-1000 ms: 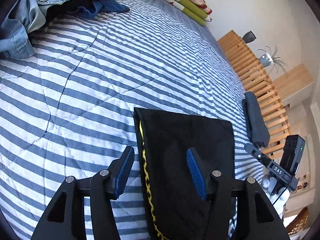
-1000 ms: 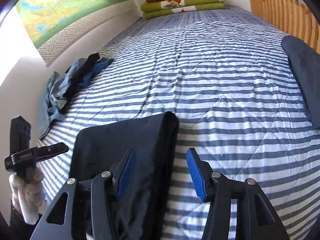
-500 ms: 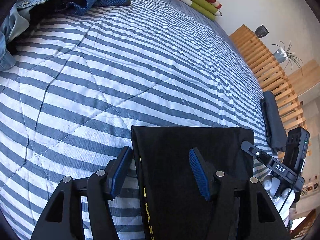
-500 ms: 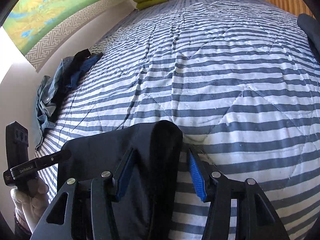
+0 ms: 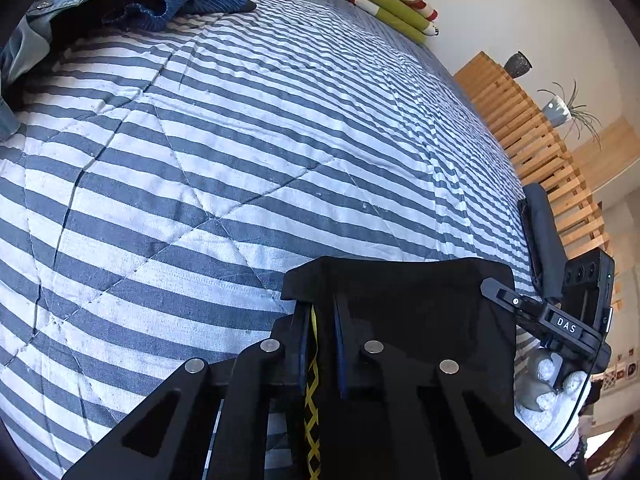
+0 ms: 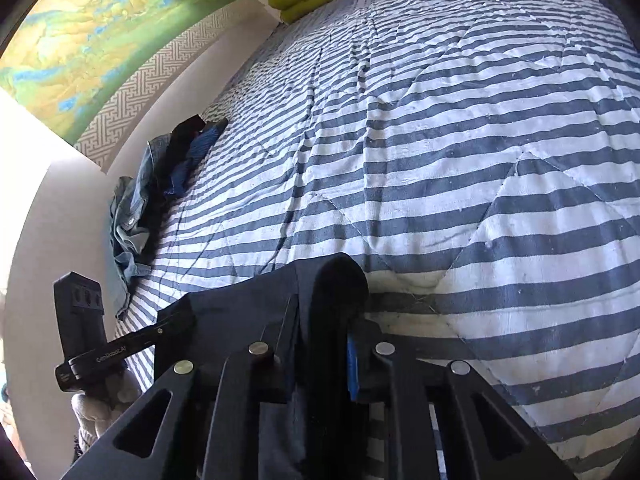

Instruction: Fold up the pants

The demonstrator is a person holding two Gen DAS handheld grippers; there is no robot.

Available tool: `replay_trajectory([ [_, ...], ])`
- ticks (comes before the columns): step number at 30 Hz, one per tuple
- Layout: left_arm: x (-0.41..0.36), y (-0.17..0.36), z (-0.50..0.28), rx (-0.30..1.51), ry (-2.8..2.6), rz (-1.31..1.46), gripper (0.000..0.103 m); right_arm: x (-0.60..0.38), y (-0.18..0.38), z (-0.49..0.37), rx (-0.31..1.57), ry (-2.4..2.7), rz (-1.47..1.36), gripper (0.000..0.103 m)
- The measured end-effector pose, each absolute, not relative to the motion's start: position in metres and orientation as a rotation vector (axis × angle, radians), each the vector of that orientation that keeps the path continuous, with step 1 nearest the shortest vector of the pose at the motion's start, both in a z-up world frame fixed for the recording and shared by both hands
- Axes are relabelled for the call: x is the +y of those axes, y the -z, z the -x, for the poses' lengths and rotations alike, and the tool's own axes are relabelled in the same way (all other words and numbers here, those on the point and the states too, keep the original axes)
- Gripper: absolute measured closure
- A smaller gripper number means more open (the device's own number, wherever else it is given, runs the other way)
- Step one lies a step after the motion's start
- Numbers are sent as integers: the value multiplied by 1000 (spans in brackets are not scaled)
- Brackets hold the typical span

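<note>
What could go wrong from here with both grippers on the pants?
1. The left gripper pinches only the pants' yellow-striped edge; it could slip out on lifting.
2. The right gripper holds a thick rolled edge, so inner layers may slide loose.
3. Uneven pulling could skew the fold.

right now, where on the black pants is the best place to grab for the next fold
At the two near corners, from the near side of the bed, one gripper per edge. The black pants lie flat, so only their edges offer a bite: the left gripper is shut on the yellow-trimmed edge, the right gripper on the rolled opposite edge.
</note>
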State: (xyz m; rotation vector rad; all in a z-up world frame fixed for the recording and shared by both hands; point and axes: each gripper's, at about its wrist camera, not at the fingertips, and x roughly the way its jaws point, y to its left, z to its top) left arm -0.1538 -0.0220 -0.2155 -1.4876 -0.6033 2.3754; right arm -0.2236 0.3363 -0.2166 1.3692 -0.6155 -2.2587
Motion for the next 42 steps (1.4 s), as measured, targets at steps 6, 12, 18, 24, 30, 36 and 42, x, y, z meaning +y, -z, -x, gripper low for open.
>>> replay_trajectory([
  [6,-23,185,137,-623,-2403,1371,97,339,187,206,-606,2315,-1238,90],
  [12,-22,125,100,-656,-2386,1163,97,370,138,160,-672,2358,-1066,91],
  [18,28,63,66,-584,-2370,1005,97,415,76,99,-664,2509,-861,91],
  [24,122,8,55,-438,-2267,931,97,491,25,59,-681,2693,-737,91],
  [30,229,-36,55,-358,-2159,857,97,566,-17,30,-637,2883,-637,92],
  [36,338,-57,78,-287,-2039,858,97,637,-36,39,-645,3018,-611,92],
  [42,436,-55,154,-210,-2002,867,97,701,-42,116,-574,3110,-677,92],
])
